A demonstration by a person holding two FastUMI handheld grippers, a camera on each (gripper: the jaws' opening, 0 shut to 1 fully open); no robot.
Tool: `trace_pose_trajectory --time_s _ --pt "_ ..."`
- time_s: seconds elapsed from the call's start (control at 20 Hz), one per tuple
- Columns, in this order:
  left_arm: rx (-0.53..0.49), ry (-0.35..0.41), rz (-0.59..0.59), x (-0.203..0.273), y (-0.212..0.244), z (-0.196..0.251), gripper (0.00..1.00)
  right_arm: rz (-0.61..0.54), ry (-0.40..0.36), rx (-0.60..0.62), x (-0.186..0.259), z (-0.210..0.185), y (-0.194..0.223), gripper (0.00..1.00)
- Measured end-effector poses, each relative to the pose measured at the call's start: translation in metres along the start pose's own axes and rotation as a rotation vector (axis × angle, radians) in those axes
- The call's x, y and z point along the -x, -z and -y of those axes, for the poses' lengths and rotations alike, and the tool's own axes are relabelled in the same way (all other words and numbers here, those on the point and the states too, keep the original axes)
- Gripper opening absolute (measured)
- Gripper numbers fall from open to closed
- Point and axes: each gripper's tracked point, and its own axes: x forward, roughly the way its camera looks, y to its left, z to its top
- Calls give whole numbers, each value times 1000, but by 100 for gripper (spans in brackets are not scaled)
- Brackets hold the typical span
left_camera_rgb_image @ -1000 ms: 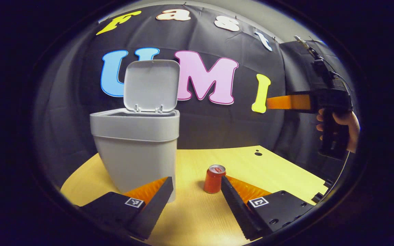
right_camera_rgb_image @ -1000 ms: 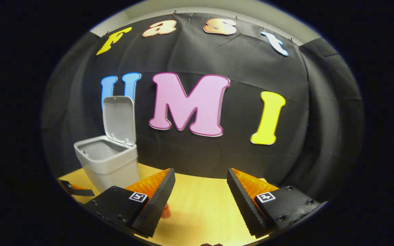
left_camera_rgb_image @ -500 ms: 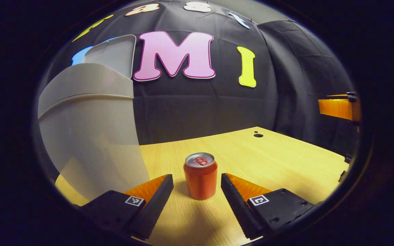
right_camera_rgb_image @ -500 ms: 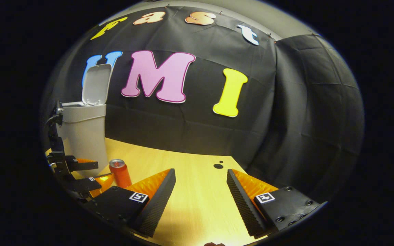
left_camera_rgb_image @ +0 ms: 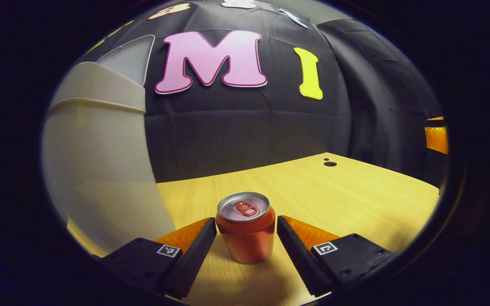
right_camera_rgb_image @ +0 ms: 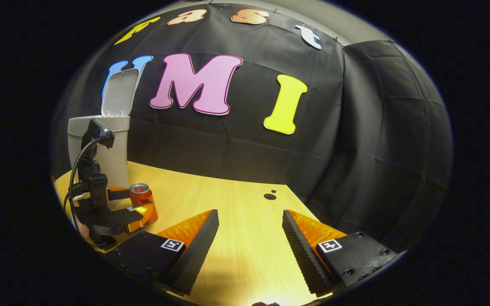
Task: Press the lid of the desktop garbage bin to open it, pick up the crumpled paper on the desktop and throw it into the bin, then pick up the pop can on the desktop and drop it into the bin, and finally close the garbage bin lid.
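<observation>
So right up front in the left gripper view, the left gripper [left_camera_rgb_image: 245, 238] has its jaws spread apart with the pop can [left_camera_rgb_image: 246, 231] standing upright between them on the counter [left_camera_rgb_image: 338, 195], the left finger looking just about touching the can wall and the right one with a thin gap, so nothing is clamped yet. My worry: if that near finger makes contact first when the jaws come together, it could shove the can sideways or tip it, and an empty-looking can like that probably slides easily on smooth wood. Squeezing too hard could also dent it and let it squirt out. In the right gripper view, the right gripper [right_camera_rgb_image: 249, 242] hangs idle over bare counter with its jaws apart and nothing between them, well away from the action, so I don't see it getting in the way unless it drifts left. Farther back, the garbage bin [left_camera_rgb_image: 96, 170] sits just beside the can with its lid [right_camera_rgb_image: 119, 91] standing open, which is good, but it's tall and very near, so lifting the can on a lazy arc could clip the bin wall or rim and knock the can loose, or bump the lid shut early. I can't spot the crumpled paper on the counter, so it's presumably binned already.
</observation>
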Motion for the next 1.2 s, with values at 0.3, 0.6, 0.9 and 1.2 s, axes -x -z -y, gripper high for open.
trace_pose_trajectory --time_s 0.3,0.6,0.9,1.2 --pt "18 20 -28 -8 10 3 92 -20 -3 -19 -6 -4 7 98" --pt "14 47 1 5 -23 9 88 -26 3 -29 -4 -8 7 98" --pt "56 116 187 60 -156 26 87 9 -27 -119 -7 -21 -34 98" --pt "5 149 331 106 -277 4 87 93 -31 -58 -20 -11 -100 98"
